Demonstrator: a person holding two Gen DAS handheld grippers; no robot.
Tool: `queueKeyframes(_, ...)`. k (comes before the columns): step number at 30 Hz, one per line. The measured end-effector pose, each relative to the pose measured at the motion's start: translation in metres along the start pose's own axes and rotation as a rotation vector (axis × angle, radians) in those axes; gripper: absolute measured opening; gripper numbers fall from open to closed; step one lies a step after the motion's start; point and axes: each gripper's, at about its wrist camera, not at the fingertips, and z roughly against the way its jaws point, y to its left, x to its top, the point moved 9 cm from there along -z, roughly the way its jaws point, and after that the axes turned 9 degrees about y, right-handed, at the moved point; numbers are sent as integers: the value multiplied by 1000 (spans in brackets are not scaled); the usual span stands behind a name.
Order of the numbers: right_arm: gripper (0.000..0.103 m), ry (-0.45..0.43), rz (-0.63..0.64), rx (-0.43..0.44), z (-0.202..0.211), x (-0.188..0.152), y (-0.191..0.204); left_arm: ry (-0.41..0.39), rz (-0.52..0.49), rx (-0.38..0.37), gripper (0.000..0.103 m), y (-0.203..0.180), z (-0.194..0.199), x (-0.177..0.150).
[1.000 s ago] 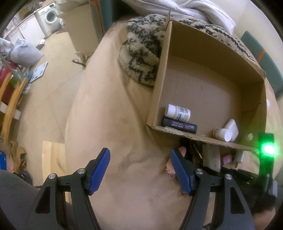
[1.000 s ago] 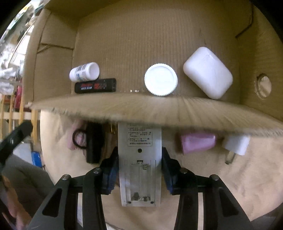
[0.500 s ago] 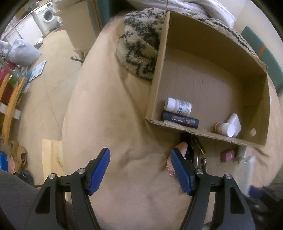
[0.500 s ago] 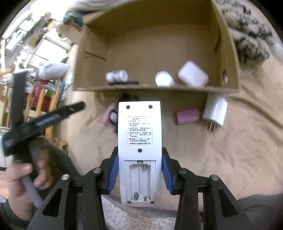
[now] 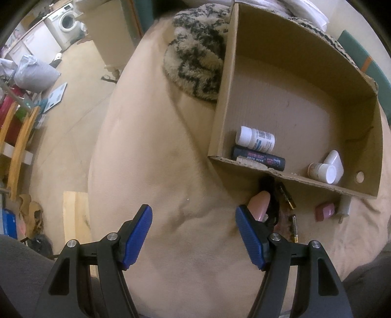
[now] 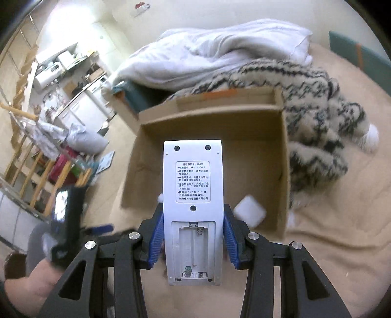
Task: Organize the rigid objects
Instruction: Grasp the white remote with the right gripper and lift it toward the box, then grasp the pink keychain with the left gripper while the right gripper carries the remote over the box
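Note:
My right gripper (image 6: 193,234) is shut on a white remote control (image 6: 193,186), held back side up with its battery bay uncovered, above the near side of the cardboard box (image 6: 283,171). A white case (image 6: 249,210) lies inside that box. In the left wrist view the box (image 5: 221,127) holds a white pill bottle (image 5: 255,140), a black tube (image 5: 259,157), a small white-capped jar (image 5: 322,171) and the white case (image 5: 334,159). My left gripper (image 5: 194,236) hangs open over bare beige bedding. Loose before the box lie a pink item (image 5: 259,204), black items (image 5: 271,203), a pink block (image 5: 324,211) and a charger (image 5: 344,205).
A black-and-cream fuzzy blanket (image 6: 317,122) and a white duvet (image 6: 220,53) lie behind and beside the box on the bed. The floor to the left carries a wooden rack (image 5: 14,137), a bag (image 5: 34,73) and a washing machine (image 5: 67,23). A hand (image 6: 36,286) holds the left gripper.
My right gripper rose with the remote from the bedding in front of the box and tilted up, so it now looks over the box to the blankets. The left gripper stayed put.

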Motion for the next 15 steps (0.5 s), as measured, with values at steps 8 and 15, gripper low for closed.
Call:
queueKeyframes(8,46,24,-116,6,-16,-5,-29,2,-9,12,68,-2,-5,-2)
queueKeyframes(15,46,22,-131,26,-19,-6,-31,-8,-26,-11,68,-11,-6,4)
